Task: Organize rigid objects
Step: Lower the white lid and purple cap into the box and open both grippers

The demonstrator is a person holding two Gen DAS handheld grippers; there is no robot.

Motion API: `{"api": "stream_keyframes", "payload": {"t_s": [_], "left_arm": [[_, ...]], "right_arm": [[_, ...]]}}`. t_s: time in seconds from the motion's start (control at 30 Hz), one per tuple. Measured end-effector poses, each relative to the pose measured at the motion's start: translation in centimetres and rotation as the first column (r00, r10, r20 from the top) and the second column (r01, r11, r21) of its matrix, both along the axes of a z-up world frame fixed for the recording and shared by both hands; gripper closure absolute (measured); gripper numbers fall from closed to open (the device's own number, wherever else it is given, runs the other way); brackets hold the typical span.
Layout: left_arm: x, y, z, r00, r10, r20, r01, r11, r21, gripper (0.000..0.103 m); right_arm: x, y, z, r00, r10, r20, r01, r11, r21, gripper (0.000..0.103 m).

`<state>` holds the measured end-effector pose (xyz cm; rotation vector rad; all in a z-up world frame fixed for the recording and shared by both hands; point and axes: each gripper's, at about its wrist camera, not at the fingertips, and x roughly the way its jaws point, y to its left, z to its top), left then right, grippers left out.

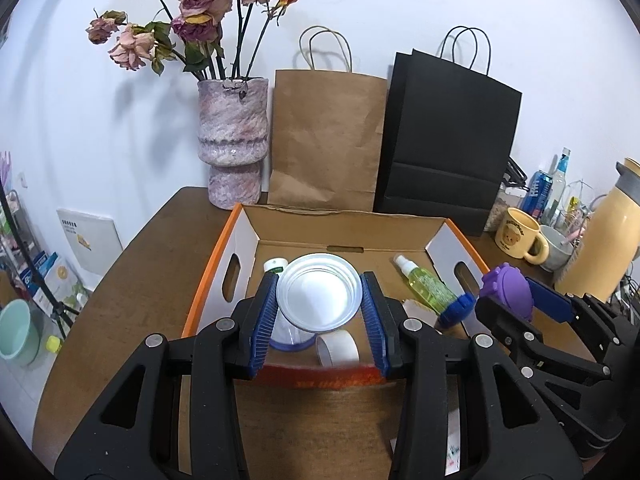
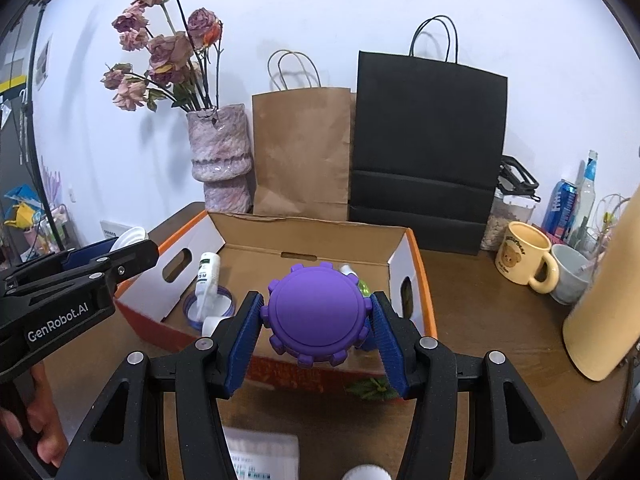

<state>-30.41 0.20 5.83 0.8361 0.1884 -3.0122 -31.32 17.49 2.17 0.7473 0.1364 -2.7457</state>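
While we are holding both grippers over the near edge of the cardboard box point(image 1: 240, 248), each is carrying one item, apparently for placing inside. Our left gripper point(image 1: 320, 312) is clenching a round silver tin point(image 1: 318, 294) across its rim, keeping it level above a roll of tape point(image 1: 338, 346) and a white tube point(image 2: 208, 276) lying at the box's left. Our right gripper point(image 2: 318, 316) is gripping a purple knobbed lid point(image 2: 316, 312) by its sides, hanging it over the right part, where a green spray bottle point(image 1: 426, 284) is lying. We are reading "GenRobot.AI" on the left gripper's side in the right view. To the right, a yellow mug point(image 2: 520, 256) is showing a bear picture; its lettering is too small to read.
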Motion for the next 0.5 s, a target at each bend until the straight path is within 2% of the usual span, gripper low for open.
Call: {"api": "stream_keyframes", "payload": {"t_s": [0.5], "left_arm": [[-4.8,0.1,-1.1,0.999,0.023,0.029,-0.023,0.999,-0.025,0.066]], "right_arm": [[-5.5,-0.3,-0.9,0.999,0.002,0.052,-0.002,1.0,0.004,0.044]]}}
